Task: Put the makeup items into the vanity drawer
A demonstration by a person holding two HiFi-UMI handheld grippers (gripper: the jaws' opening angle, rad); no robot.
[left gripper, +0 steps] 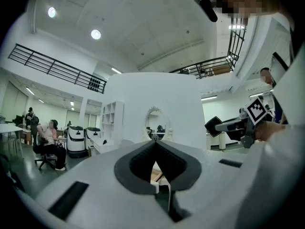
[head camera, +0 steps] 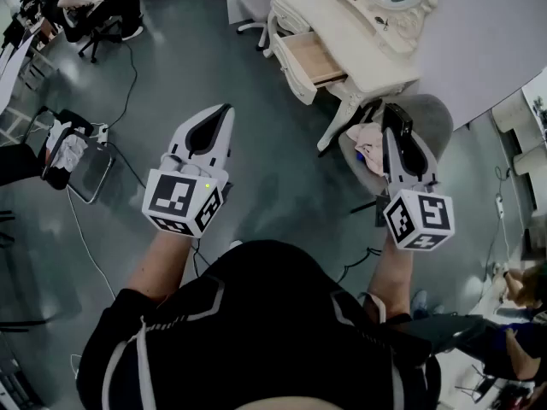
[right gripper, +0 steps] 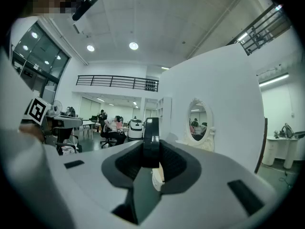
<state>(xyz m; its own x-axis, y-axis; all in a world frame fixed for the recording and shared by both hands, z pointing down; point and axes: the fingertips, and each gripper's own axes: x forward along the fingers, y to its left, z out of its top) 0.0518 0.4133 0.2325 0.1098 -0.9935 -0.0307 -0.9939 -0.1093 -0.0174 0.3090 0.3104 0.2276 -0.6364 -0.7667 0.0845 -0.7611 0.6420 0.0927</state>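
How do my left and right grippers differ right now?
The left gripper is shut with nothing between its pads; the right gripper is clamped on a flat black makeup item standing on edge. In the head view the left gripper is over floor, the right gripper over the grey chair. Both point level toward the vanity and its open drawer.

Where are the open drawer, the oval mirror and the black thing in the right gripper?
open drawer [head camera: 313, 58]: head view, wooden bottom.
oval mirror [right gripper: 198, 120]: right gripper view, glass centre.
black makeup item [right gripper: 151, 142]: right gripper view, upright body between the jaws.
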